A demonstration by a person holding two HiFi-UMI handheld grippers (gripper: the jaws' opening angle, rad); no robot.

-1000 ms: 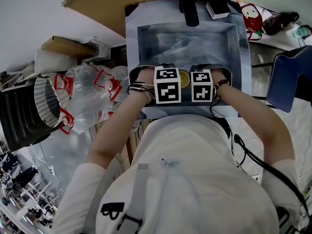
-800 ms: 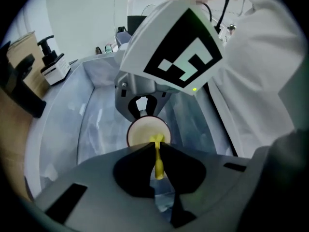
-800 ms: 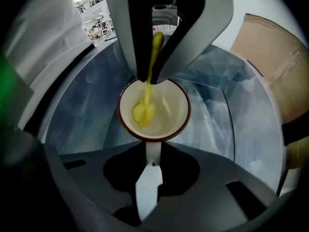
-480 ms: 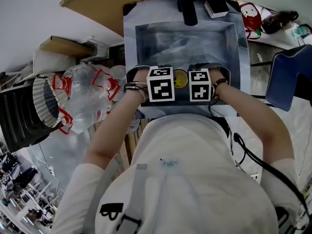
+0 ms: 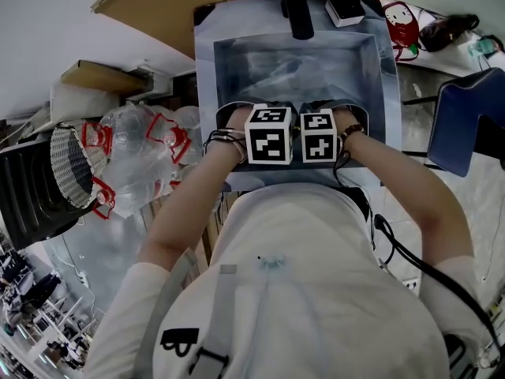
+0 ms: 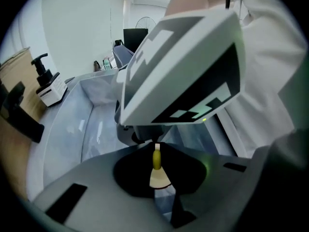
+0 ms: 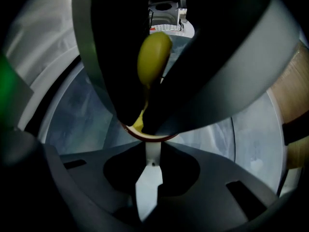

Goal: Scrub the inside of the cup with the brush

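Note:
Both grippers hang close together over the near end of the plastic-lined sink (image 5: 379,69). My left gripper (image 5: 268,135) is shut on a thin yellow edge, apparently the cup wall (image 6: 157,159). In the right gripper view the cup (image 7: 153,57) is yellow with a dark red rim (image 7: 145,137), and the left gripper's grey jaws wrap round it. My right gripper (image 5: 319,136) is shut on the brush's white handle (image 7: 148,175), which runs up into the cup mouth. The bristles are hidden inside. In the head view the marker cubes cover the cup.
A black pump bottle (image 5: 293,6) and a white dispenser (image 5: 345,6) stand at the sink's far rim. Clear plastic bottles (image 5: 150,156) and a black mesh basket (image 5: 71,164) are piled to the left. A blue chair (image 5: 465,125) is at the right.
The two marker cubes have drawn together, the left one shifting right, and they now cover the yellow cup mouth that showed between them earlier.

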